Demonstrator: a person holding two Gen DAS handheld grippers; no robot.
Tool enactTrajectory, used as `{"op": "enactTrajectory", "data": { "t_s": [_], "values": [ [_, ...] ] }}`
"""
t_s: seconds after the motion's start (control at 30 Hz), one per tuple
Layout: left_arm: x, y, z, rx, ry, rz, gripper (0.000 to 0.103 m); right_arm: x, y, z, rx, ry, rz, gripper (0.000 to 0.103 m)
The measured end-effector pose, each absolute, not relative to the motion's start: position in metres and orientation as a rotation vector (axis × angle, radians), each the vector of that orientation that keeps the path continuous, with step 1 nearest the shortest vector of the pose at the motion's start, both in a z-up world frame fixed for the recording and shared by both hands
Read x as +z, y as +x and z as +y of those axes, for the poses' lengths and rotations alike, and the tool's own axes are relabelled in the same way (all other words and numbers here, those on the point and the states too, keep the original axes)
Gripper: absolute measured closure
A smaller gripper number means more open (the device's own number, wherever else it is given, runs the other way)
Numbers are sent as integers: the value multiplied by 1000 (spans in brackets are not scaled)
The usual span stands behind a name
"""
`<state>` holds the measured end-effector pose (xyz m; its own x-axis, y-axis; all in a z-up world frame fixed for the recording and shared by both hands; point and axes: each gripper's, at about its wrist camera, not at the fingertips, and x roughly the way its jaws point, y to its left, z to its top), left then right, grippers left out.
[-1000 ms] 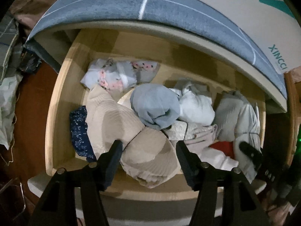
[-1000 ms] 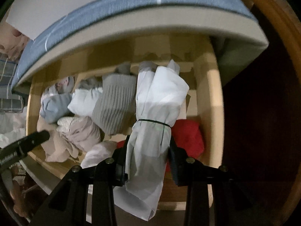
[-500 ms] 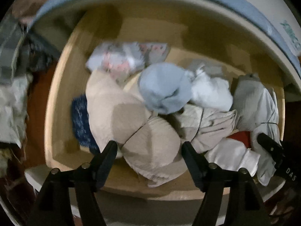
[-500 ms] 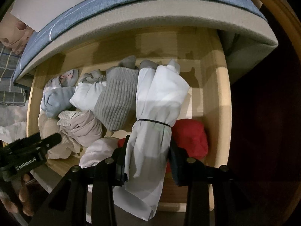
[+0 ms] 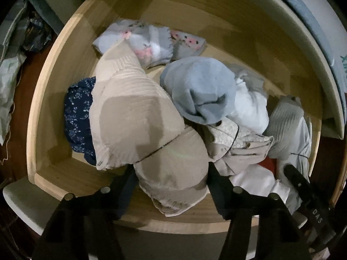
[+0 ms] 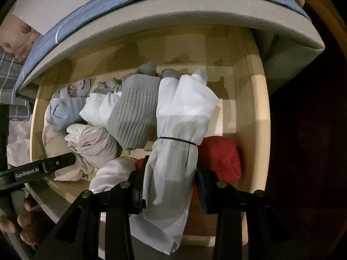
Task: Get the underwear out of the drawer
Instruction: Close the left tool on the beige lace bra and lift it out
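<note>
1. Drawer (image 5: 32,117): pale wood, pulled open under the mattress edge (image 6: 151,21). It carries all the underwear; work over it with both tools pointing down.
2. Beige ribbed bundle (image 5: 134,117): the largest item, against the drawer's front edge toward its left side, tied by a thin dark band. Your left gripper (image 5: 171,173) straddles its nearer lobe. The jaws have just been narrowing, yet the fingers (image 5: 216,184) seem to stand apart beside the cloth, not pressing. Sink them lower so the pads meet the bulk rather than the loose hem, then close.
3. White banded roll (image 6: 180,130): near the drawer's right end, beside a red piece (image 6: 221,158). Your right gripper (image 6: 171,177) is clamped on it below the band. Hold that squeeze; lift straight up so the tail clears the front edge.
4. Blue-grey piece (image 5: 199,91): mid-drawer, touching the beige bundle. Judged risk: it may drag along, so raise slowly.
</note>
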<state>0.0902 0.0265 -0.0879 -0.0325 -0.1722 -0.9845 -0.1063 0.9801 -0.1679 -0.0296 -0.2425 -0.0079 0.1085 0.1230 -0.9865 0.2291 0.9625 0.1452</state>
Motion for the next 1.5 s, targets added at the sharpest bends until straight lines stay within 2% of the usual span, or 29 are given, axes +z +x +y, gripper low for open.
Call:
{"op": "enactTrajectory", "data": {
  "t_s": [0.67, 1.03, 1.5],
  "values": [
    [0, 61, 17, -219, -58, 1440, 45, 3, -37, -237, -116, 251, 1412, 71],
    [21, 57, 22, -270, 8, 1346, 45, 1, -38, -235, -164, 194, 1423, 72],
    [73, 56, 36, -395, -23, 1285, 47, -8, -42, -226, -200, 191, 1394, 72]
  ]
}}
